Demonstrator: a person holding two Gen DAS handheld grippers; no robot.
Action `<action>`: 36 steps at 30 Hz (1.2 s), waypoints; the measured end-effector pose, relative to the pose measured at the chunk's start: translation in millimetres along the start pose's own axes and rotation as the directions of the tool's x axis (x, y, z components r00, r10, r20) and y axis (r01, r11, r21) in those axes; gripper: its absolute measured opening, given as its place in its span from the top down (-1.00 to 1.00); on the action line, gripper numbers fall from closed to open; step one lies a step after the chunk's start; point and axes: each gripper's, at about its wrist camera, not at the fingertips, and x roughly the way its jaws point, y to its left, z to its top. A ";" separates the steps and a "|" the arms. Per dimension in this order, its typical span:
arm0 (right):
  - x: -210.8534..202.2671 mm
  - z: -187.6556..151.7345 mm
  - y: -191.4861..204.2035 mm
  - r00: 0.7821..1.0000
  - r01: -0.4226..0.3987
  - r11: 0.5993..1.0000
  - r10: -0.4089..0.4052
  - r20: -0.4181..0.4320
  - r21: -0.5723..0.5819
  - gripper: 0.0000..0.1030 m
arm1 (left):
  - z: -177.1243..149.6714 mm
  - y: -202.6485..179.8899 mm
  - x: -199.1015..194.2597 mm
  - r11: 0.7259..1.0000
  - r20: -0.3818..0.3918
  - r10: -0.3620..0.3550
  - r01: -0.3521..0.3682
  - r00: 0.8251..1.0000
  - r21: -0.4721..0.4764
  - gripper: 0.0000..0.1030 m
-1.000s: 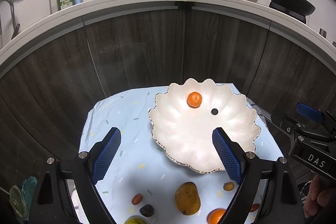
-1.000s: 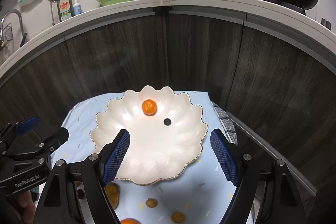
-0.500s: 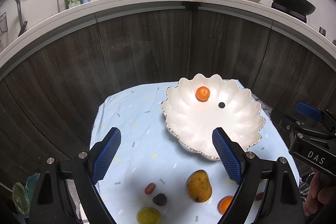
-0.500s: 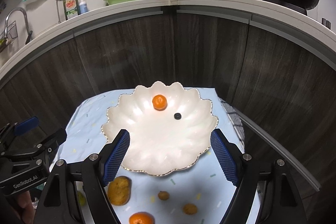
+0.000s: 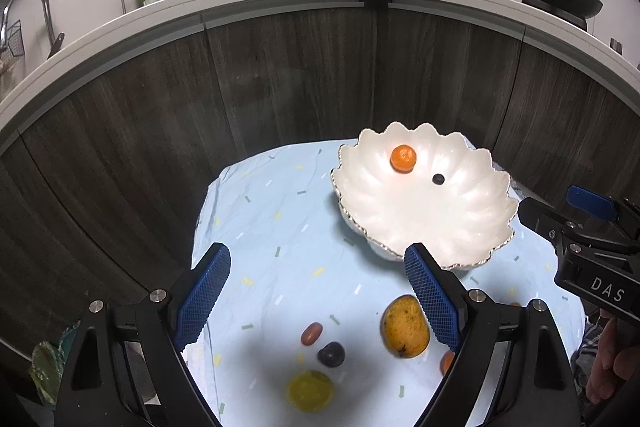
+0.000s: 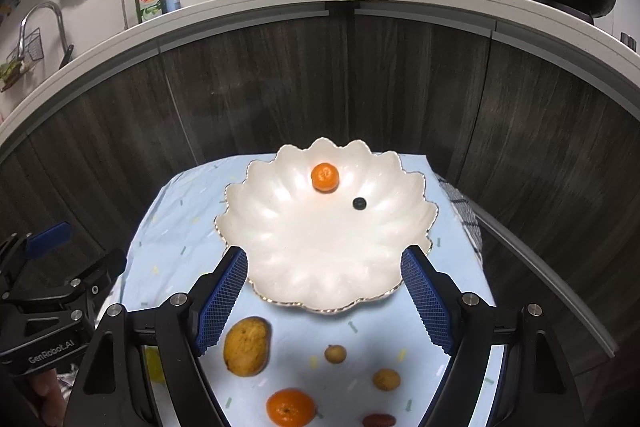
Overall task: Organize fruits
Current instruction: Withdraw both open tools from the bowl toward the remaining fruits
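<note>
Hovering with jaws apart and empty, left claw point(image 5: 312, 291) and right claw point(image 6: 324, 299) face the scalloped plate point(image 6: 280, 267). Mango point(image 6: 246, 345) sits at the plate's seven o'clock.

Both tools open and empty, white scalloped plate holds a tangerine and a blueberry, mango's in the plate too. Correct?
Not quite: the mango is not in the plate. The right wrist view shows it lying on the blue cloth, in front of the plate's near rim. The rest holds: the plate carries only the tangerine and the blueberry, and the left tool and right tool are open and empty.
</note>
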 end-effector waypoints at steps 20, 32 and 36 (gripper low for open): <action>16.7 -40.1 29.5 0.996 -0.042 0.998 0.038 -0.081 -0.044 -0.55 | -53.2 22.7 3.4 0.999 -0.059 0.033 -0.034 0.998 -0.015 -0.73; 37.3 -68.8 41.8 0.988 -0.059 0.995 0.047 -0.149 -0.077 -0.55 | -87.7 30.5 14.3 0.999 -0.105 0.045 -0.047 0.993 -0.015 -0.73; 43.1 -75.2 46.8 0.985 -0.066 0.994 0.050 -0.168 -0.091 -0.55 | -101.1 30.8 20.4 0.999 -0.123 0.050 -0.051 0.991 -0.008 -0.73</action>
